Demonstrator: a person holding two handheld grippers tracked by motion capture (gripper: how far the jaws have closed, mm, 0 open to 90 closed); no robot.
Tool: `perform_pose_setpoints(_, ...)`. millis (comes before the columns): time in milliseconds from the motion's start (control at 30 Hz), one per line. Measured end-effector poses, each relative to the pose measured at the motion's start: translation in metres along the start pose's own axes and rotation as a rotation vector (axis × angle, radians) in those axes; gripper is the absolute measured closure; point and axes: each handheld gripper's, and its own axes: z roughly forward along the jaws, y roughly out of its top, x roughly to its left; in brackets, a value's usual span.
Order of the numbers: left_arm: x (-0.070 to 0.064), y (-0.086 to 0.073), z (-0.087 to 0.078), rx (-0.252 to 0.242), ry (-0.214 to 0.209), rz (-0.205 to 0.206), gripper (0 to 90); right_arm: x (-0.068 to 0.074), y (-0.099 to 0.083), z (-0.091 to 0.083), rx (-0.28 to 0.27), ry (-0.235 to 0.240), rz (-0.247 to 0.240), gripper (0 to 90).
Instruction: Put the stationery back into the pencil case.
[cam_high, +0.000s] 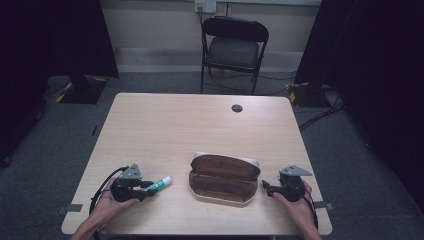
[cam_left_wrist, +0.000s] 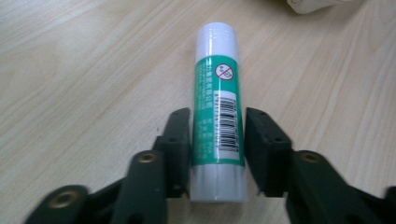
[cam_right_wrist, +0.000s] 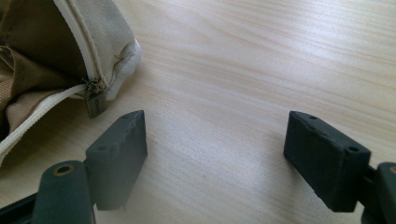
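Note:
A green and white glue stick (cam_high: 159, 184) lies on the wooden table (cam_high: 170, 125) near its front left. My left gripper (cam_high: 147, 187) is shut on the glue stick (cam_left_wrist: 217, 116), its two black pads pressed against the lower half of the tube; in the left gripper view the gripper (cam_left_wrist: 217, 135) holds it with the cap end pointing away. An open beige pencil case (cam_high: 223, 178) with a brown lining sits front centre. My right gripper (cam_high: 266, 187) stands open just right of the case. In the right gripper view the gripper (cam_right_wrist: 215, 140) has bare table between its jaws, and the case's zipper pull (cam_right_wrist: 95, 100) lies by the left jaw.
A round cable hole (cam_high: 237, 108) sits in the table's far right part. A black folding chair (cam_high: 233, 47) stands beyond the far edge. Cables run over the grey carpet at the right (cam_high: 320, 112).

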Motion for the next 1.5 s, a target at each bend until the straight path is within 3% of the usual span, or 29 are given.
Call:
perform_pose_setpoints(267,0.000,0.012,0.011,0.021,0.071,0.033,54.1,-0.001,0.000,0.000,0.000,0.005,-0.008,20.7)
perform_pose_setpoints(567,0.002,0.016,0.016,0.003,0.108,0.026,65.8,-0.001,0.001,0.001,0.000,0.010,-0.011,20.7)
perform_pose_setpoints(633,0.001,0.017,0.015,0.013,0.137,0.032,65.9,-0.001,0.001,0.001,0.000,0.011,-0.011,20.7)
perform_pose_setpoints(733,0.002,0.018,0.013,0.019,0.120,0.023,65.9,-0.001,0.001,0.001,0.001,0.011,-0.011,20.7)
perform_pose_setpoints(833,0.000,0.018,0.010,-0.008,0.101,0.007,66.0,-0.001,0.001,0.001,0.001,0.011,-0.010,20.7)
perform_pose_setpoints(867,0.000,0.019,0.008,-0.011,0.110,0.029,65.9,-0.002,0.001,0.001,0.000,0.011,-0.012,20.7)
perform_pose_setpoints(900,-0.002,0.019,0.007,-0.027,0.098,0.007,66.0,-0.002,0.001,0.002,-0.001,0.011,-0.013,20.7)
perform_pose_setpoints(1067,-0.006,0.022,0.000,-0.063,0.080,-0.004,66.0,-0.002,0.001,0.002,-0.001,0.014,-0.013,20.7)
perform_pose_setpoints(1133,-0.007,0.022,-0.003,-0.071,0.077,0.015,66.0,-0.002,0.001,0.002,0.000,0.015,-0.014,20.7)
perform_pose_setpoints(1500,-0.023,0.019,-0.018,-0.139,0.021,0.004,66.0,-0.002,0.002,0.002,-0.002,0.012,-0.012,20.7)
